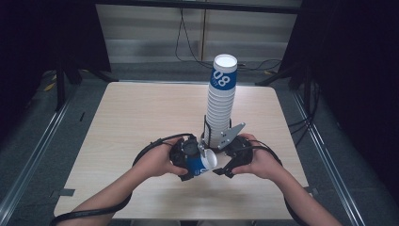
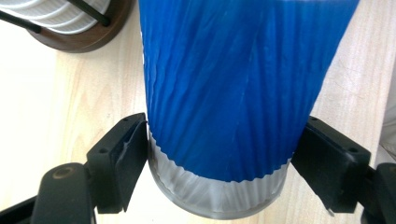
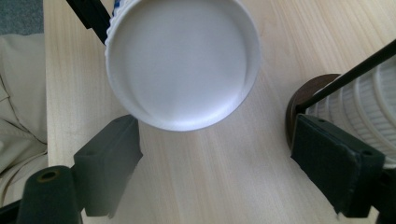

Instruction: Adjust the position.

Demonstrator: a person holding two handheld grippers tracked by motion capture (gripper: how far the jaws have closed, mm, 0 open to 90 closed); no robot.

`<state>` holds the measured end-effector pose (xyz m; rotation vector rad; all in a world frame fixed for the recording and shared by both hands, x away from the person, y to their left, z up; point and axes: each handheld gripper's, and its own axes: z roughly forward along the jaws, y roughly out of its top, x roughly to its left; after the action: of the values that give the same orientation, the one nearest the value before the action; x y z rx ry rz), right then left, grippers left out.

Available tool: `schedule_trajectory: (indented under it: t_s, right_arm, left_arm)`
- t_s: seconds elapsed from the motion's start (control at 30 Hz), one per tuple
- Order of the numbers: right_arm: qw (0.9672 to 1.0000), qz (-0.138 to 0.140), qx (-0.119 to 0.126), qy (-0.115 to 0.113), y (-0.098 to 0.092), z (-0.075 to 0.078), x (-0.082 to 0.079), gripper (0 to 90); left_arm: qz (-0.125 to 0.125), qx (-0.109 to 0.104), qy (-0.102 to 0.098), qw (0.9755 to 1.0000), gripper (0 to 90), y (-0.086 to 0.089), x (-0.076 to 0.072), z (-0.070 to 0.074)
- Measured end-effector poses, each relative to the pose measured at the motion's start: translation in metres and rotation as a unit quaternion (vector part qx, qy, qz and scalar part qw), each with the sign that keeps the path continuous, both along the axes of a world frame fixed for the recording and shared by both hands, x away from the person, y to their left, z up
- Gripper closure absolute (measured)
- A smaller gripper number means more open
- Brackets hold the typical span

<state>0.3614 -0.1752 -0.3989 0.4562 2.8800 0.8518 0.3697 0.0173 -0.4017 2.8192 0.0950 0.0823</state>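
Note:
My left gripper (image 1: 196,164) (image 2: 219,158) is shut on a blue ribbed paper cup (image 1: 201,165) (image 2: 233,84), its pads pressing the sides near the white base. The cup lies sideways just above the table, its white mouth (image 3: 182,60) turned toward my right gripper (image 1: 222,166) (image 3: 215,126). That gripper is open, jaws spread wide, with the cup's rim just beyond its tips and nothing between the pads. Right behind both hands rises a tall stack of white ribbed cups (image 1: 220,103) (image 3: 369,112), topped by a blue-printed cup, in a holder of black rods on a brown round base (image 2: 88,32) (image 3: 299,107).
The light wooden table (image 1: 141,117) ends close in front of the hands. Grey floor, metal rails and black cables surround it, with dark curtains at both sides. Beige clothing of the person (image 3: 18,116) lies past the table edge in the right gripper view.

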Motion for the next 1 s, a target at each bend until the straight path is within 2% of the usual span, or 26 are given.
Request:
schedule_trajectory:
  t_s: [0.17,0.27,0.43,0.53,0.7,0.8,0.9,1.0]
  right_arm:
    - [1.0000,0.007,-0.006,-0.002,0.003,0.001,0.000,15.4]
    - [0.9999,0.014,0.004,0.002,0.005,0.001,0.000,15.4]
    - [0.9999,0.014,0.004,0.007,0.009,0.002,-0.002,15.4]
    - [0.9997,0.019,0.008,0.012,0.011,0.001,-0.002,15.9]
    - [0.9994,0.029,0.015,0.010,0.014,0.000,0.000,16.7]
    - [0.9989,0.032,0.027,0.021,0.015,-0.003,0.000,20.0]
    - [0.9981,0.049,0.029,0.024,0.016,-0.005,0.000,29.0]
    - [0.9981,0.041,0.033,0.034,0.016,-0.006,-0.001,30.1]
  left_arm:
    - [-0.005,0.003,0.001,1.0000,21.6,-0.002,-0.001,0.000]
    - [-0.009,0.004,0.000,1.0000,21.6,-0.003,-0.001,0.000]
    - [-0.005,0.003,0.006,1.0000,21.6,-0.003,-0.002,-0.001]
    - [-0.011,-0.001,-0.001,0.9999,21.6,-0.004,-0.001,0.000]
    - [-0.010,-0.007,0.001,0.9999,21.6,-0.005,-0.003,0.002]
    - [-0.013,-0.006,-0.003,0.9999,21.6,-0.005,-0.004,0.002]
    - [-0.013,-0.009,-0.008,0.9998,21.6,-0.004,-0.004,0.000]
    - [-0.020,-0.010,-0.012,0.9997,21.4,-0.003,-0.005,0.000]
